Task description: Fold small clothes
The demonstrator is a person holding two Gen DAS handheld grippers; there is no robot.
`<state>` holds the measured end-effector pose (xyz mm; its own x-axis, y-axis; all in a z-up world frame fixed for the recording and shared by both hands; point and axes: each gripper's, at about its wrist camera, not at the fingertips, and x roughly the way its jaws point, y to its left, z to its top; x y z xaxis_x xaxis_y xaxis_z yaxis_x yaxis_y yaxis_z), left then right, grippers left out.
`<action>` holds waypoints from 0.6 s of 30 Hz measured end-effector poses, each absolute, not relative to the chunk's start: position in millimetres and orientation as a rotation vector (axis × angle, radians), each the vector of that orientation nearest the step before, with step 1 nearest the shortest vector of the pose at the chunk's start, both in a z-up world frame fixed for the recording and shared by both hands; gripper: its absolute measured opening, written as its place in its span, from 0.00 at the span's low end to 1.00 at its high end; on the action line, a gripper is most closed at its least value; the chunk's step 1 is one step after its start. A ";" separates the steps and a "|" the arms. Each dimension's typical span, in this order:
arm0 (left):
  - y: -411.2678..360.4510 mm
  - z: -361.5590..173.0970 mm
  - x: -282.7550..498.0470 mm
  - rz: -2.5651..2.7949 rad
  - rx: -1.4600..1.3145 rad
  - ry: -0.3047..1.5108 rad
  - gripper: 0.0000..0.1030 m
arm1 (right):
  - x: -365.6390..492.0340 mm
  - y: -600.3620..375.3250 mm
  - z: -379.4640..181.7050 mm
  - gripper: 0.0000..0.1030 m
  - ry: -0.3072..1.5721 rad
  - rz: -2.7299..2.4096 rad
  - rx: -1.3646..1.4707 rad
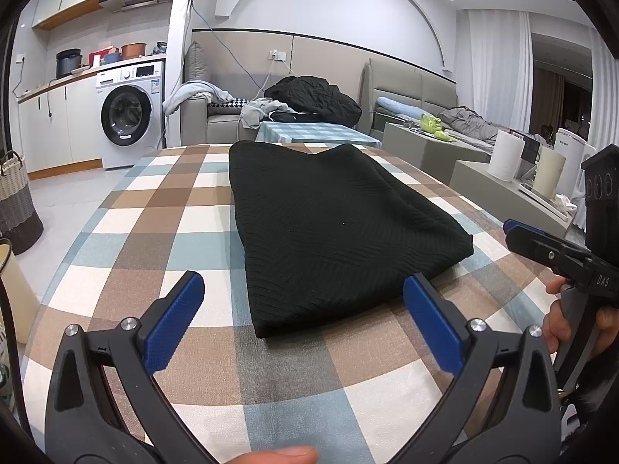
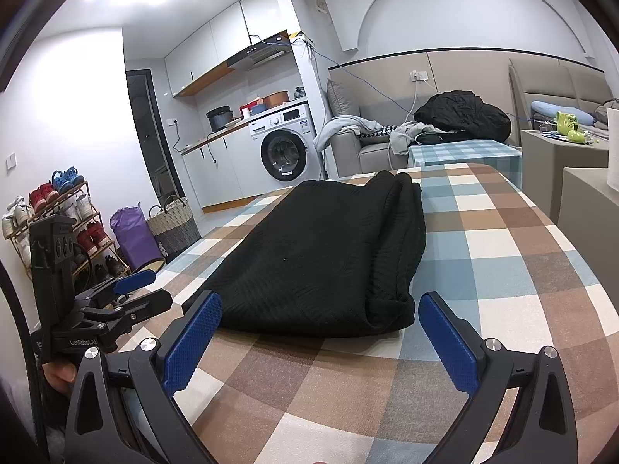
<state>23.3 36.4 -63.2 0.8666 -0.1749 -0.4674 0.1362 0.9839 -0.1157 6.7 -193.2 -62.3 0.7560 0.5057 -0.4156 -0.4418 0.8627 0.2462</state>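
Folded black knit garment [image 1: 332, 232] is lying on the checked tabletop [image 1: 154, 212].
Left gripper [image 1: 303, 305] and right gripper [image 2: 320, 323] are hovering near it, jaws open, gripping nothing.

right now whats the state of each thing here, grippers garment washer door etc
left gripper: open, empty, just short of the garment
right gripper: open, empty, at the garment's near edge
black knit garment: folded, lying flat on the table
checked tablecloth: spread flat over the table
washing machine: door closed
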 end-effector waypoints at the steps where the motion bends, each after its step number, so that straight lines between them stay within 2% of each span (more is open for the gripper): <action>1: 36.4 -63.2 23.3 -0.164 -0.080 0.496 0.99 | 6.9 -193.2 -62.5 1.00 0.491 0.518 0.136; 18: 35.6 -63.6 23.3 -0.163 -0.078 0.495 0.99 | 7.0 -193.2 -63.1 1.00 0.491 0.520 0.134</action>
